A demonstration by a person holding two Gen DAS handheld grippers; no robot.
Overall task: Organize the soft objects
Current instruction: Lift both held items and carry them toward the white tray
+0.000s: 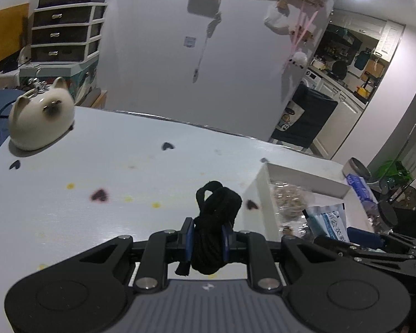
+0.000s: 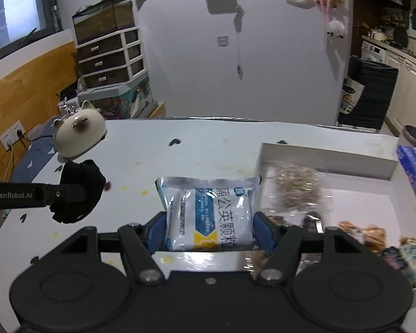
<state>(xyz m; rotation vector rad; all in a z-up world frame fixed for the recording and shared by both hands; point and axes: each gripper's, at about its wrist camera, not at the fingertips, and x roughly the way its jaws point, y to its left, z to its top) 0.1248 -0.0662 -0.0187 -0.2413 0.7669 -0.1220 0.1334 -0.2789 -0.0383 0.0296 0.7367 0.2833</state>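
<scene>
I'm over a pale table [image 2: 213, 149] printed with small dark hearts and yellow dots, a white wall behind it and a kitchen off to the right.

My left gripper [image 1: 207, 240] is held level above the tabletop, its blue pads pinched close on a black cord bundle [image 1: 217, 208] that sticks up and forward between the fingers. From the right wrist view that same bundle [image 2: 79, 194] hangs off to the left of my right tool, lifted off the table.

My right gripper [image 2: 209, 229] is also level and about half open, with its fingers pressed against both side edges of one white and blue sachet [image 2: 209, 211]. The sachet's far end looks to be resting on the table, though I can't be sure from this angle.

Just to the right of the sachet sits a white tray [image 2: 327, 156]. Inside it, the nearest item to my right finger is a clear bag of pale dried bits [image 2: 294, 187], blurred in both views. Further right lie several small wrapped items I can't count reliably.

Ahead and to the left, well apart from both tools, stands one cream cat-shaped ornament [image 1: 40, 119] near the table's far edge. Beyond the tray's right side I see one blue packet [image 2: 413, 163].
</scene>
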